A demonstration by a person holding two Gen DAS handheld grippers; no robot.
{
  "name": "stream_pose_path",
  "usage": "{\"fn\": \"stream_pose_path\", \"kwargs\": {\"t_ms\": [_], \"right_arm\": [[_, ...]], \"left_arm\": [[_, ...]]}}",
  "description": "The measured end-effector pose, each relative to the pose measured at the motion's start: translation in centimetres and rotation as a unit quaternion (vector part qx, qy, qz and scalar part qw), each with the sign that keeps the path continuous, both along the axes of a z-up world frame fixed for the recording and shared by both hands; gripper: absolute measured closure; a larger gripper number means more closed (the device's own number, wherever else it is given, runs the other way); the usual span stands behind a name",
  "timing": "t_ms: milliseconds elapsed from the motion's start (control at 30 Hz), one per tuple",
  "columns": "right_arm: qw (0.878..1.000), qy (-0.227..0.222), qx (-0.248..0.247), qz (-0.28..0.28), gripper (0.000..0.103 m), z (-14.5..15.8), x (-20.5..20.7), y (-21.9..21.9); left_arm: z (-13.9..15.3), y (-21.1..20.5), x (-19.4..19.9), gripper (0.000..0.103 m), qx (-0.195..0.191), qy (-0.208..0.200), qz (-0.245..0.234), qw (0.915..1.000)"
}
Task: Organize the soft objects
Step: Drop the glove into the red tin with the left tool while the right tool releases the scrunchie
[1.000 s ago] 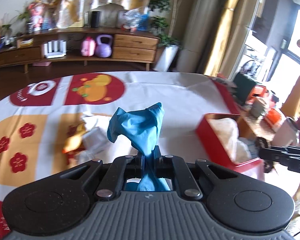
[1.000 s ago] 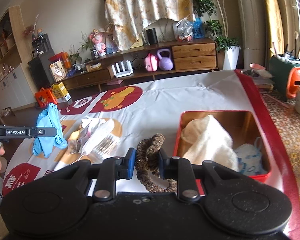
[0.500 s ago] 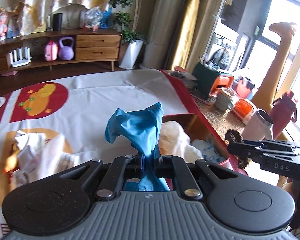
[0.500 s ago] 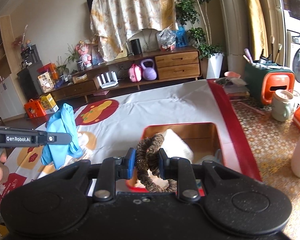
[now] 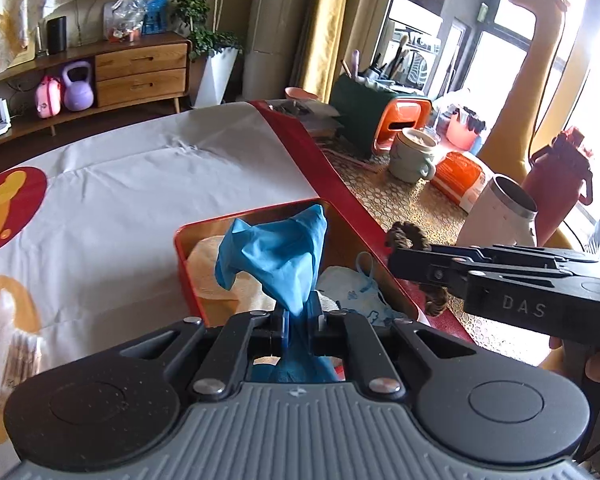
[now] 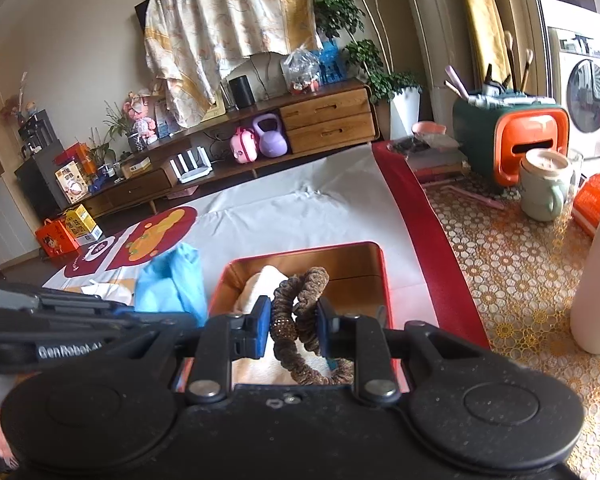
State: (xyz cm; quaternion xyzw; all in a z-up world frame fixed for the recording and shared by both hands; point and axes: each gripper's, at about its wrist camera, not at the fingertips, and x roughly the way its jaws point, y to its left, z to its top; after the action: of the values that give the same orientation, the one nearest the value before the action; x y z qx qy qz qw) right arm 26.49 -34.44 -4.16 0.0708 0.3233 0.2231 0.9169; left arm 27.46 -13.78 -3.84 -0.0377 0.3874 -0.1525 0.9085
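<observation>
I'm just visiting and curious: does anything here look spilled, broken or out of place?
Nothing looks spilled or damaged. The red tin sits flat on the tablecloth with a cream cloth inside. A few soft white items lie loose on the tablecloth, outside the tin, which fits a tidying job only half done.

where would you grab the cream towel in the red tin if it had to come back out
Pinch the raised fold of the cream towel in the left half of the red tin, coming straight down from above. The tin's walls block a sideways approach, and the bunched cloth offers a ridge to close on. Both grippers are occupied now: the left gripper holds the blue glove, the right gripper the brown scrunchie.
</observation>
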Motion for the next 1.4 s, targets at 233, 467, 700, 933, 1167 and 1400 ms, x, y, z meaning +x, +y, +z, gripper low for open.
{"fn": "stream_pose_path", "kwargs": {"t_ms": [233,467,700,933,1167,1400], "right_arm": [[0.999,0.026,0.009,-0.017,0.08,-2.0,3.1,-0.5],[0.999,0.049,0.007,-0.014,0.08,-4.1,5.3,0.5],[0.998,0.063,-0.017,0.002,0.078,-5.7,6.0,2.0],[0.996,0.08,-0.027,-0.005,0.078,-6.6,6.0,2.1],[0.996,0.084,-0.035,-0.007,0.07,-6.7,5.7,2.2],[0.996,0.082,-0.027,-0.01,0.06,-6.1,5.3,1.7]], "left_arm": [[-2.8,-1.6,2.8,0.095,0.017,0.025,0.005,0.9995],[-5.5,-1.8,4.7,0.095,0.028,0.053,0.011,0.9982],[-7.3,-2.5,5.4,0.095,0.03,0.073,0.002,0.9969],[-8.6,-2.7,5.8,0.095,0.031,0.091,-0.004,0.9954],[-8.7,-2.6,5.9,0.095,0.026,0.097,0.001,0.995],[-8.2,-2.3,5.5,0.093,0.021,0.097,0.004,0.995]]}}
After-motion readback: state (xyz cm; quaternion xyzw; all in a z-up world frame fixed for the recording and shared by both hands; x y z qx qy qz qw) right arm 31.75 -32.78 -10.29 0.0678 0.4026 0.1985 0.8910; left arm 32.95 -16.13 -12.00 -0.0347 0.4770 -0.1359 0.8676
